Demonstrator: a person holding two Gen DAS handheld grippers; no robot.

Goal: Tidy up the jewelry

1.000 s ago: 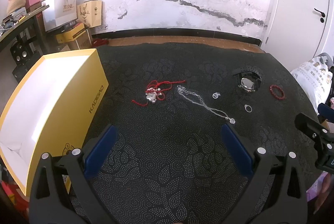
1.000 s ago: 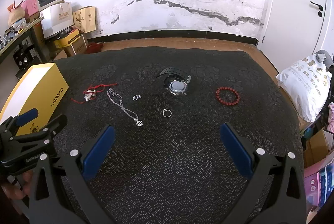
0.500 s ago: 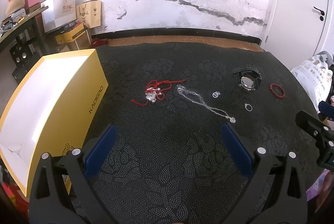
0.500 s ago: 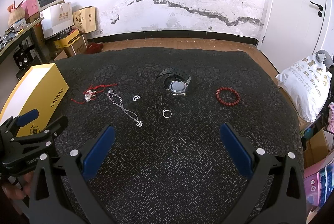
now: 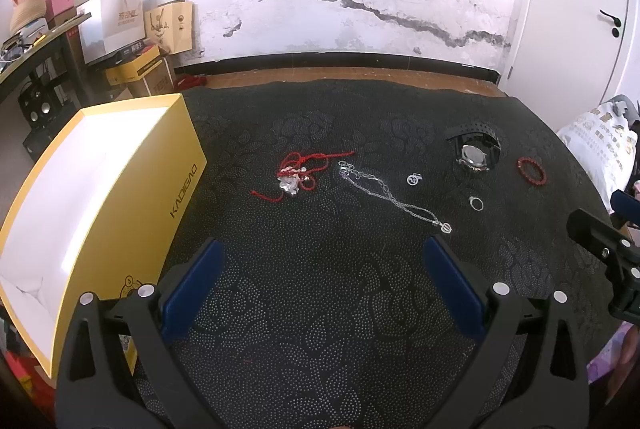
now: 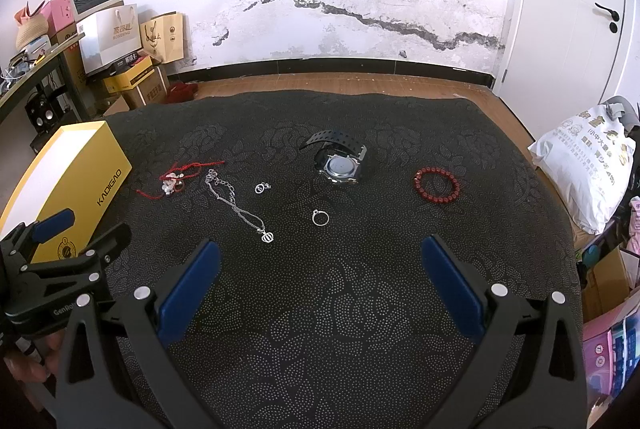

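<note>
While both jaws are spread wide, nothing is held by the left gripper (image 5: 320,279) or right gripper (image 6: 320,279); a silver chain necklace (image 6: 236,203) is left lying on the black patterned cloth (image 6: 360,309).

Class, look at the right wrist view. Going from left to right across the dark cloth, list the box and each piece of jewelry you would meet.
Yellow box → red cord charm → silver necklace → small pendant → ring → watch → red bead bracelet.
</note>
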